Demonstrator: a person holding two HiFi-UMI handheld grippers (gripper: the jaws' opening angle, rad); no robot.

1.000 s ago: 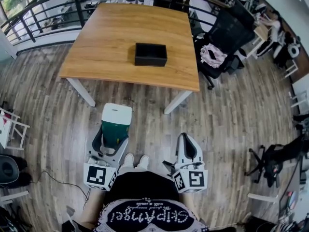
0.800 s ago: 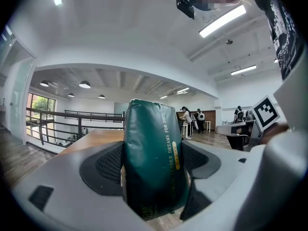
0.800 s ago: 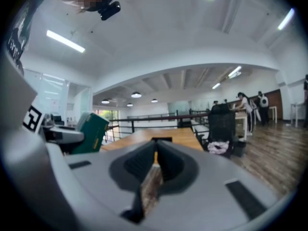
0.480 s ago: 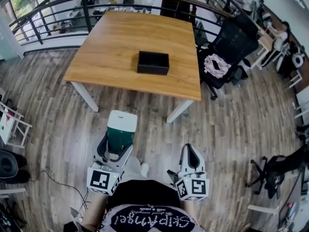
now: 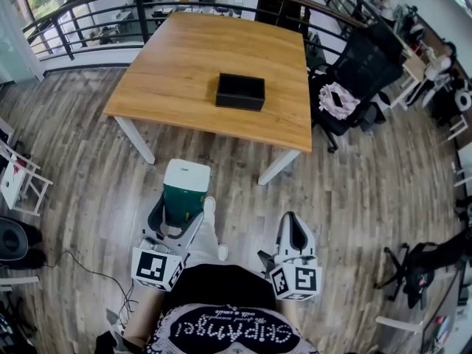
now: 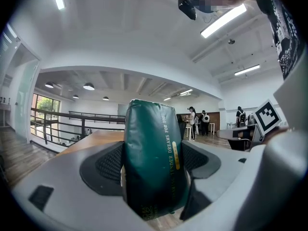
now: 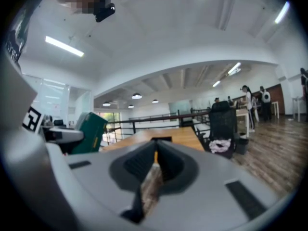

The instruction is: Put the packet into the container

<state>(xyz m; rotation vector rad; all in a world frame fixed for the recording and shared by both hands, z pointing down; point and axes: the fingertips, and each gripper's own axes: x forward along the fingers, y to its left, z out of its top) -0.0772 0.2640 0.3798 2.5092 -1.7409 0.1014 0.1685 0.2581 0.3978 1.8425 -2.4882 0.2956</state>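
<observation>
Gripping the packet (image 5: 185,186) as before, left gripper (image 5: 175,214) nearer the table (image 5: 184,72); right gripper (image 5: 293,220) closed, empty.

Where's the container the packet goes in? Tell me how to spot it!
Find the big wooden table standing on the plank floor. Near the middle of its top sits the container. It is a low, black, rectangular box, and it is the only thing on the tabletop.
</observation>
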